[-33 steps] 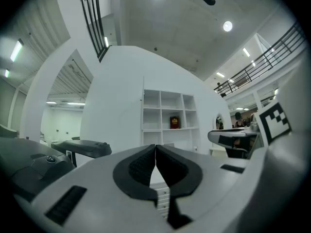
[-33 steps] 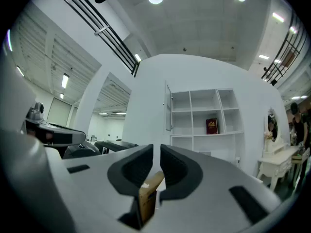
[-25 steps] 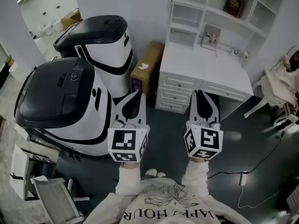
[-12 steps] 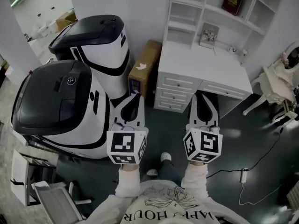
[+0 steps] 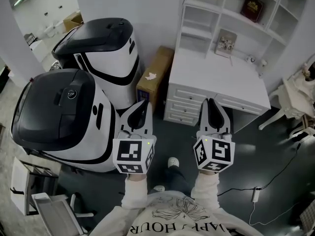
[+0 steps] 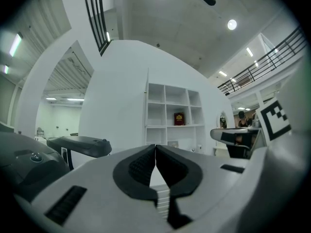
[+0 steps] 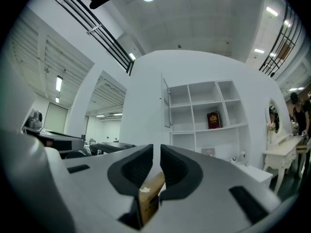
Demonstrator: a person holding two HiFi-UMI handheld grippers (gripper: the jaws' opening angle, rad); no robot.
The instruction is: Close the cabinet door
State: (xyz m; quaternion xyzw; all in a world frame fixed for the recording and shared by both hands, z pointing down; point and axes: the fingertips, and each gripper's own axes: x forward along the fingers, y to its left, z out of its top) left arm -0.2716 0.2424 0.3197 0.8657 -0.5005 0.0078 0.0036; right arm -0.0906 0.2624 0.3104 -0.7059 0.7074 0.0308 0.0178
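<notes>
A white desk (image 5: 216, 73) carries a hutch of open shelves (image 5: 206, 14) with a dark red book (image 5: 254, 6) on one shelf. A narrow white cabinet door (image 7: 165, 103) stands swung out at the hutch's left edge, seen edge-on in the head view (image 5: 183, 6). My left gripper (image 5: 142, 104) is held short of the desk's drawers, its jaws touching at the tips (image 6: 155, 147) and empty. My right gripper (image 5: 211, 104) hovers beside it before the drawers, a thin slit between its jaws (image 7: 156, 149), with nothing in them. Neither touches the door.
Two large black-and-white machines (image 5: 106, 48) (image 5: 59, 112) fill the left side. A cardboard box (image 5: 155, 77) leans between them and the desk. A white chair (image 5: 295, 97) stands at right. A cable and power strip (image 5: 255, 194) lie on the dark floor.
The person has stepped forward: one foot has come forward between the grippers and the desk sits slightly nearer. Both grippers keep their pose and jaw state.
</notes>
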